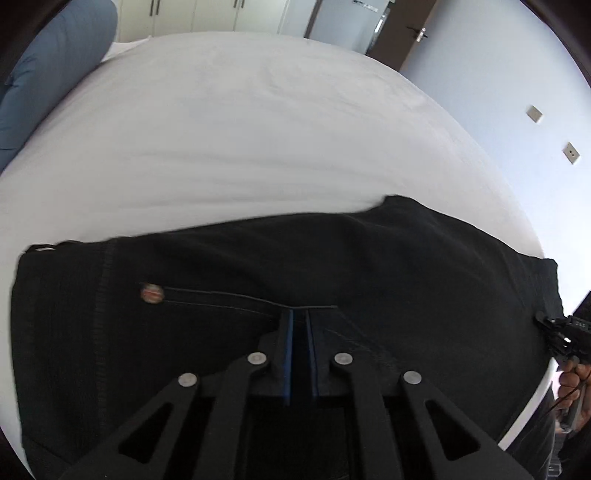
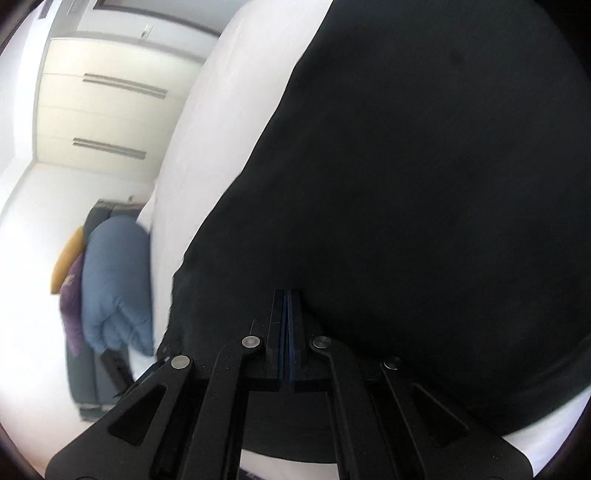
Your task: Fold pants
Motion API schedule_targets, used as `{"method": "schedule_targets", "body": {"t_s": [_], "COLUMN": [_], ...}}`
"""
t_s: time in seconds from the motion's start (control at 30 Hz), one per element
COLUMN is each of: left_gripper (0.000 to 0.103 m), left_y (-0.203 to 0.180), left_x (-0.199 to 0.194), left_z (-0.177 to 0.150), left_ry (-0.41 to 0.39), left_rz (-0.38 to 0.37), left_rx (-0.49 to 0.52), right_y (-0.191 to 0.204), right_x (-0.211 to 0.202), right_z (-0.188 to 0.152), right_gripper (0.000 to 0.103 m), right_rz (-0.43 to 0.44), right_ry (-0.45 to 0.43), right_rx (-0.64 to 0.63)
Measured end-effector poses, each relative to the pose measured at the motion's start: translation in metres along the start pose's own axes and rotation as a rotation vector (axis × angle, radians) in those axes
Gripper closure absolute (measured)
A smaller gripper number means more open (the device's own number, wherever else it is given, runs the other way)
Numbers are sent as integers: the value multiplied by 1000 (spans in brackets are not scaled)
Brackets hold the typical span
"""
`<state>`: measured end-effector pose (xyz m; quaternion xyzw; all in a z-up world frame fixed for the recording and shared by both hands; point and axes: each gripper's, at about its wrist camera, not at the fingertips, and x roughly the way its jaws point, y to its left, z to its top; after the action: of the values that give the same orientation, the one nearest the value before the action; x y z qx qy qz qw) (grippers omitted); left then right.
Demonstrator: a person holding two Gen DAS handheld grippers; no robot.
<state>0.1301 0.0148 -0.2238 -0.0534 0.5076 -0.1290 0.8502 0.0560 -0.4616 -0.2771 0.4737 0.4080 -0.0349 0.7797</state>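
Black pants (image 1: 332, 266) lie folded across the near part of a white bed (image 1: 240, 129), waistband with a round metal button (image 1: 151, 293) at the left. My left gripper (image 1: 300, 314) is shut on the pants fabric near the fly seam. My right gripper (image 2: 287, 295) is shut on the pants' edge; the black cloth (image 2: 424, 184) fills most of the right wrist view. The right gripper also shows in the left wrist view (image 1: 561, 332) at the pants' right end, with the hand below it.
A blue pillow (image 1: 48, 74) lies at the bed's far left corner; it also shows in the right wrist view (image 2: 114, 280) with purple and yellow cushions beside it. Cream wardrobes (image 2: 103, 110) and a door (image 1: 413, 33) stand beyond the bed.
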Motion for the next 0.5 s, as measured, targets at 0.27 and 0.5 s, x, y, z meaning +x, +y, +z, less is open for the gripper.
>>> {"method": "schedule_targets", "body": {"t_s": [0.27,0.5], "left_gripper": [33,33], "left_y": [26,44], "left_x": [-51,-17], "left_z": [-14,-23], "left_ry": [-120,-51], "left_rz": [103,133], "left_rx": [-61,-78], "right_y": [36,88], "right_x": [-37,78], "right_z": [-10,-90], "right_gripper": [94,91], "right_rz": [109,162], "right_ry": [-7,242], "right_rx": [-49,-102]}}
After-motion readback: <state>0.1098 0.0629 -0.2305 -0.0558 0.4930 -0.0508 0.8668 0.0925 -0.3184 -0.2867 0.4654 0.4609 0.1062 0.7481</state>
